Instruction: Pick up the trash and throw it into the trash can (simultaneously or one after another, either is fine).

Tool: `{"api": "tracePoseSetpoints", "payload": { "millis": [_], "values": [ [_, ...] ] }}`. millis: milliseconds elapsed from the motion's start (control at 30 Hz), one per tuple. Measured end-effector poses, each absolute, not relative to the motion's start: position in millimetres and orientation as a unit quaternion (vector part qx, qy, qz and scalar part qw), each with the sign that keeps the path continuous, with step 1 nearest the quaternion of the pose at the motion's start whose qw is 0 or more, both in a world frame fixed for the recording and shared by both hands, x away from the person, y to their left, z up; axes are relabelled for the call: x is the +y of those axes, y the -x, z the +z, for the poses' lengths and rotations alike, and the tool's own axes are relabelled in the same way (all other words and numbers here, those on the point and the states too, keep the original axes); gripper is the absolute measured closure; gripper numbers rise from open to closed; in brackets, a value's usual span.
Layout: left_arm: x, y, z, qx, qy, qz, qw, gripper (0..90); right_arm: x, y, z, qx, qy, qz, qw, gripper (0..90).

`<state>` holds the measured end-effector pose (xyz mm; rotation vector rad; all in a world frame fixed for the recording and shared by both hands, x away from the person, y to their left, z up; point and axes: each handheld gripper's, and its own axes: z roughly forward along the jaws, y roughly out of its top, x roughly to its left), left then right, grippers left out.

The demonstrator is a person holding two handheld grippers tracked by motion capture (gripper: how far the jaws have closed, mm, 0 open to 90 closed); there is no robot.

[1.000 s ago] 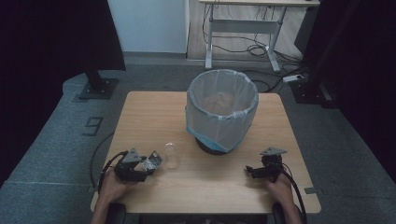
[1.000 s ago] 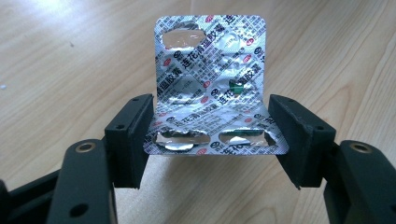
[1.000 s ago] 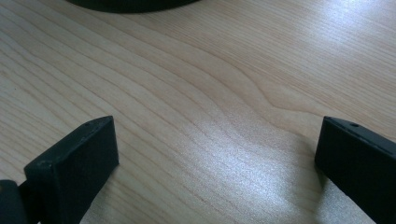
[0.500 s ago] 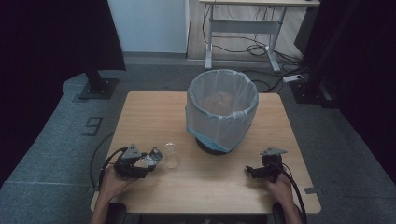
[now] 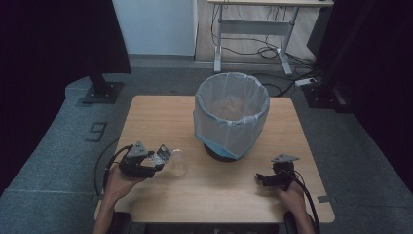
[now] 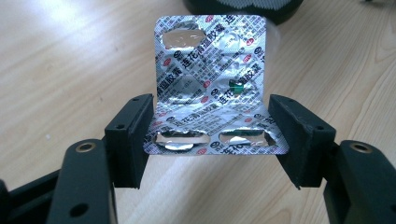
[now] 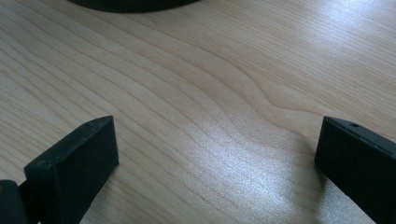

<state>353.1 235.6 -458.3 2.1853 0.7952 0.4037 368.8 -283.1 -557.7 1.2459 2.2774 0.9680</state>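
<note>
The left gripper has drawn back toward 7 o'clock on the counter — jaws clamping the foil blister pack, ready for binning; the right gripper idles, jaws apart.

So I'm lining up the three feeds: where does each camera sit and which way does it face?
High view: above the person's side, looking forward and down on the table; forearms and both grippers show.
Left gripper view: rides the left gripper, looking along its jaws at the blister pack.
Right gripper view: rides the right gripper, facing bare wood.
Shared: the bin, whose dark base edges both gripper views.
</note>
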Motion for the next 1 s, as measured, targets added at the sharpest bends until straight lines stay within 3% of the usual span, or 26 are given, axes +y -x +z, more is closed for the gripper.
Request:
{"api": "tracePoseSetpoints", "payload": {
  "millis": [1000],
  "values": [
    [202.7,-385.6,-373.4,0.274,-0.858,0.154,0.406,34.1,-283.3,-368.9,-557.7,0.808,-0.441,0.343,0.185,0.0]
  ]
}}
